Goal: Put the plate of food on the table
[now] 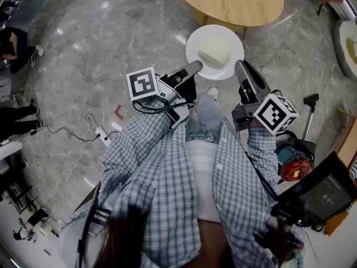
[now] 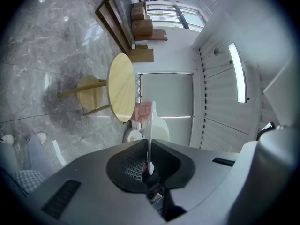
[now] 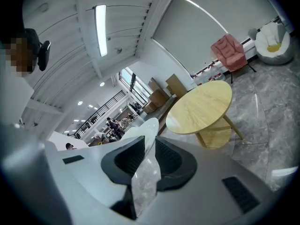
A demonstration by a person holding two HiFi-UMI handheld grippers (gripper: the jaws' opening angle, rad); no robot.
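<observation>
Evidently the left gripper (image 1: 194,67) and right gripper (image 1: 241,67) each pinch the rim of the plate (image 1: 196,43) at 2 opposite sides, which should carry it level so the pale food (image 1: 215,54) cannot slide, with the plate in the air over the floor (image 1: 100,43), just short of the round wooden table (image 1: 234,1).

Table (image 1: 234,1) (top edge) cropped; food (image 1: 215,53) on plate (image 1: 198,41) unidentifiable.

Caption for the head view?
Left gripper and right gripper hold a plate of food over the floor, short of the wooden table.
</observation>
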